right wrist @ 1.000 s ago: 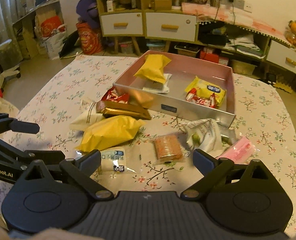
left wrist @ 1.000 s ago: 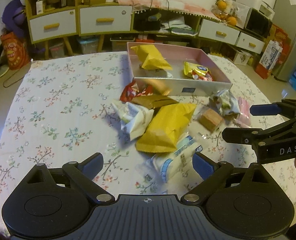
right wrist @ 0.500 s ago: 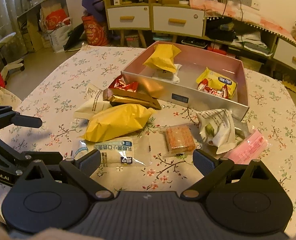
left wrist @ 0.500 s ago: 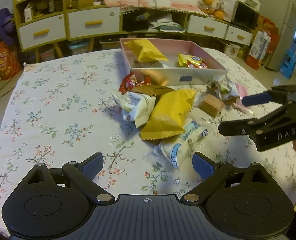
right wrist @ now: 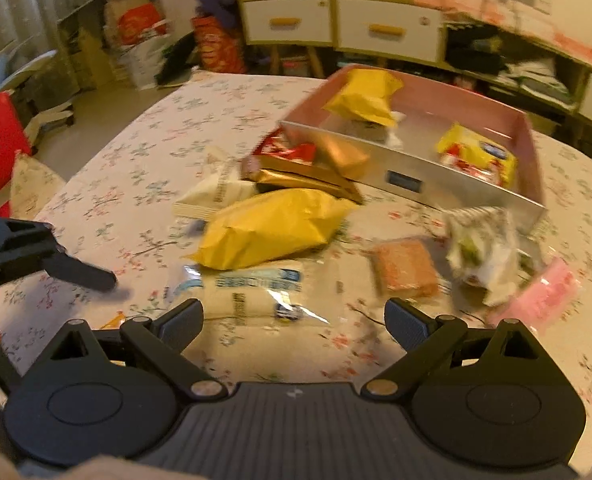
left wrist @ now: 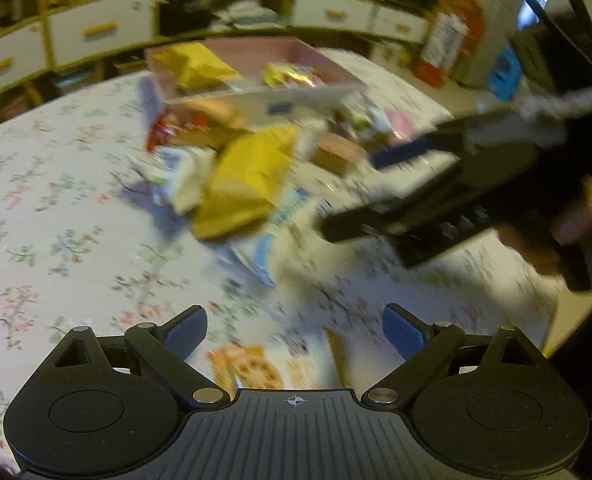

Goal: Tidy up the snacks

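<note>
Snacks: loose packets lie heaped on the flowered tablecloth (right wrist: 144, 128), just in front of the pink box (right wrist: 530, 148). None is in either gripper.
Box contents: a yellow bag (right wrist: 366, 96) at the far left corner and a yellow-and-red packet (right wrist: 476, 156) on the right side. Most of the floor is bare.
Heap, right wrist view: large yellow bag (right wrist: 272, 228) in the middle; clear milk-bread packet (right wrist: 256, 288) just in front of it; orange biscuit packet (right wrist: 406, 268) to its right; white-green wrapper (right wrist: 482, 248) and pink packet (right wrist: 544, 296) further right; gold bar (right wrist: 308, 180) and red packet (right wrist: 292, 150) against the box wall.
Right gripper (right wrist: 294, 322): jaws spread wide, nothing between them, hovering low over the near edge of the heap. The milk-bread packet sits nearest the gap.
Left gripper (left wrist: 294, 332): jaws also spread and empty, above the near table edge. The view is badly blurred; a flat printed packet (left wrist: 252, 368) lies under it, kind not readable.
Step in hand (judged): approach for a pick; the sorting is well short of done.
Next move calls for: lowering the right gripper over the milk-bread packet, closing on the loaf and not on the slack film, then a lift clear of the box's near wall.
Caution: the large yellow bag overlaps that packet's far edge and may drag along.
</note>
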Tool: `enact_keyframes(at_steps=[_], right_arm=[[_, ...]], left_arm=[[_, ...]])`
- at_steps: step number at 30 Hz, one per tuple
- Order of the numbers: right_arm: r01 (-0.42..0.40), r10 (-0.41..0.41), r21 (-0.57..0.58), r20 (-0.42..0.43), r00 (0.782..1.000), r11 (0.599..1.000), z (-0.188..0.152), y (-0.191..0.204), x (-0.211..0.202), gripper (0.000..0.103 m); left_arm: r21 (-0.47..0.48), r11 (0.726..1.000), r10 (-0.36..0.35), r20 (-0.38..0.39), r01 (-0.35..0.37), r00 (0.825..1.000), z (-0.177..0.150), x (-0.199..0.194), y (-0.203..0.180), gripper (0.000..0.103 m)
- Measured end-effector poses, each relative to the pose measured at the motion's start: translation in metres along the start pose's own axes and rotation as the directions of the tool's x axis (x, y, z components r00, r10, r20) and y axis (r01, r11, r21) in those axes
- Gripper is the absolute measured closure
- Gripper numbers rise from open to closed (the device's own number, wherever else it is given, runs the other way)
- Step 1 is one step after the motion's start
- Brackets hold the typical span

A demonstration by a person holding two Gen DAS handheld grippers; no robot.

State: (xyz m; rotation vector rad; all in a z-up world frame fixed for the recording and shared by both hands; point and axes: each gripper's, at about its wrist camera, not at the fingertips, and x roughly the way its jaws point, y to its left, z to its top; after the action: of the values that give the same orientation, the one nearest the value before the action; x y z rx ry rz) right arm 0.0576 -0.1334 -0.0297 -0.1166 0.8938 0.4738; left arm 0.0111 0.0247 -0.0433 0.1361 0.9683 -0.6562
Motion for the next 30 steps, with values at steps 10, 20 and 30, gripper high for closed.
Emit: enact_keyframes(at_steps=[10,20,30], right_arm=[[-0.059,0.056,-0.097,-0.036,0.998,0.994,0.006,0.03,0.024,0.006],[-0.02,0.017,-0.128,-0.022,1.0,0.992,0.002,0.034,0.033,0.008],[-0.028,0.027,-0.191,-0.009,1.0,0.981,0.002,0.037,0.022,0.038]], left_arm=[[-0.006,0.999,0.047,-0.099,-0.048,0.994,-0.01,0.009,-0.001,0.013],[-0.002,0.995,0.096,-0.107,-0.097,0.99,-0.014,0.005,0.001,0.036],[-0.021,0.982,0.187,-0.105,-0.19,0.977,-0.013,0.004,0.009,0.043]])
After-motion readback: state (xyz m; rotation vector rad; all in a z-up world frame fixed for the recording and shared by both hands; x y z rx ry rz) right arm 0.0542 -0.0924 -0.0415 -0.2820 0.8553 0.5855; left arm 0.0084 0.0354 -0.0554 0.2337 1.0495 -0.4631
